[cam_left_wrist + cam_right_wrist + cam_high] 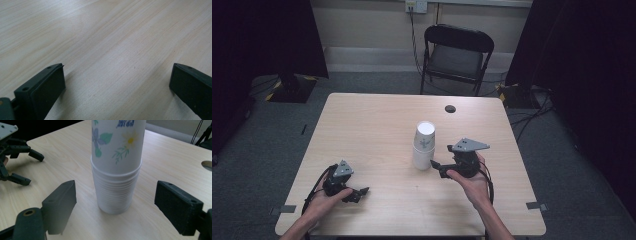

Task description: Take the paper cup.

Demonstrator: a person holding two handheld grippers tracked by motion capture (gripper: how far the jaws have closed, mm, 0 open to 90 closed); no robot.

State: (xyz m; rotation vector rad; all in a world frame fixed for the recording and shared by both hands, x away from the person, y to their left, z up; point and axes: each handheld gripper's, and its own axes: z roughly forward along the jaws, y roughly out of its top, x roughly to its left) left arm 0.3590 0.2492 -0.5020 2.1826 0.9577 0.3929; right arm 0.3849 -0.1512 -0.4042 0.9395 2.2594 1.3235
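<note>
While both hands rest low on the counter [377,120], a stack of paper cups [424,146] stands upright near the middle of it. The cups are white, and the top one has a daisy and blue flowers with green leaves printed on its side. Many cup rims show packed close together at the bottom of the stack. The right claw [438,167] sits just beside the stack, on its right side, and points toward it. In the right gripper view the two black jaws are spread wide, one on each side of the stack of paper cups [117,167], and they do not touch it. The right hand [469,182] holds this tool from behind, and a grey three-cornered plate sits on top of it. The left claw [357,194] is well apart from the cups, near the front left part of the counter, with the left hand [328,197] wrapped around it. In the left gripper view its jaws are wide apart too, with only bare wood between them. A small dark round hole [450,108] is in the counter near the far edge. A black folding chair [457,55] stands on the grey floor behind the counter.
</note>
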